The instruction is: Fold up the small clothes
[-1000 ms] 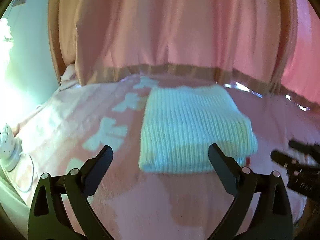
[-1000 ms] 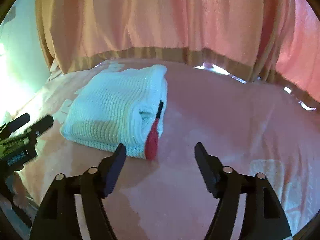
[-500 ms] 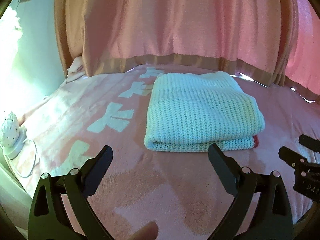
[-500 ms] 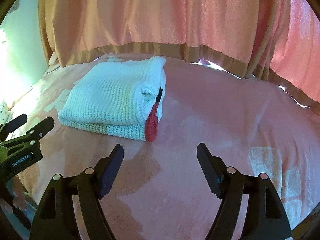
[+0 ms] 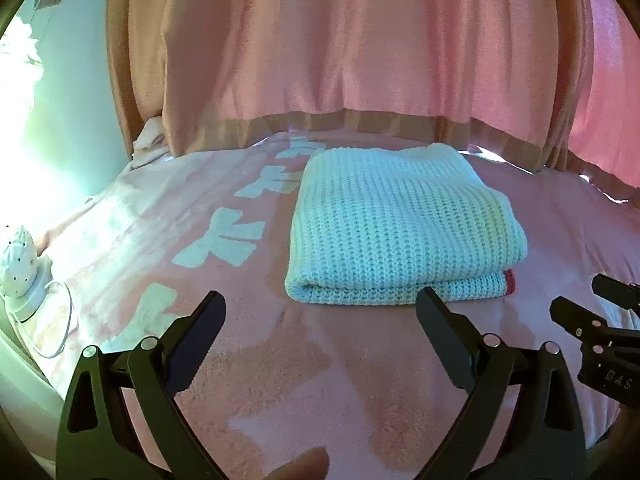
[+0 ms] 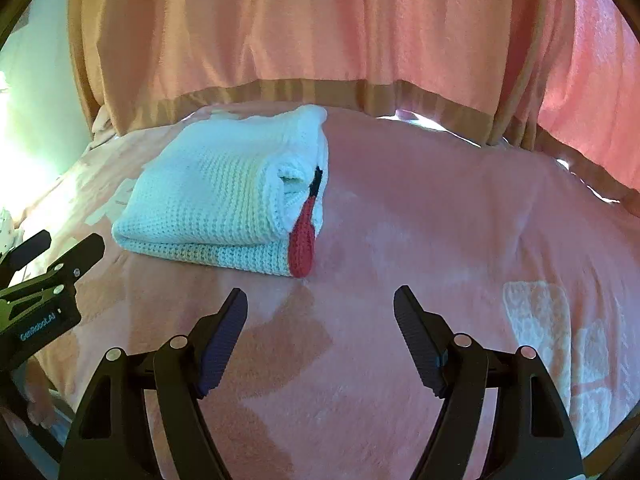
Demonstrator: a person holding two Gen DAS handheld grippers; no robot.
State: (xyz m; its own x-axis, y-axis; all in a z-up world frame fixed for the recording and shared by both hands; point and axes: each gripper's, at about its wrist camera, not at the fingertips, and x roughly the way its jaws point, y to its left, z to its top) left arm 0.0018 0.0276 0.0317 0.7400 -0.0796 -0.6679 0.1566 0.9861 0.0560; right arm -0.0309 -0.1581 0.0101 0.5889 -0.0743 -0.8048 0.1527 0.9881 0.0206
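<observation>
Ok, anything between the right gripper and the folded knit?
Nothing: only bare pink blanket separates the right gripper from the folded knit, seen in the right wrist view.

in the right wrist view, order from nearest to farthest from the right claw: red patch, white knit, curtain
1. red patch, just ahead of the right claw, slightly left.
2. white knit, folded, ahead to the left.
3. curtain, hanging beyond the bed's far edge.

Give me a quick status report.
Left claw open, empty. Right claw open, empty. Knit folded on the bed, untouched. Nothing in the way.
</observation>
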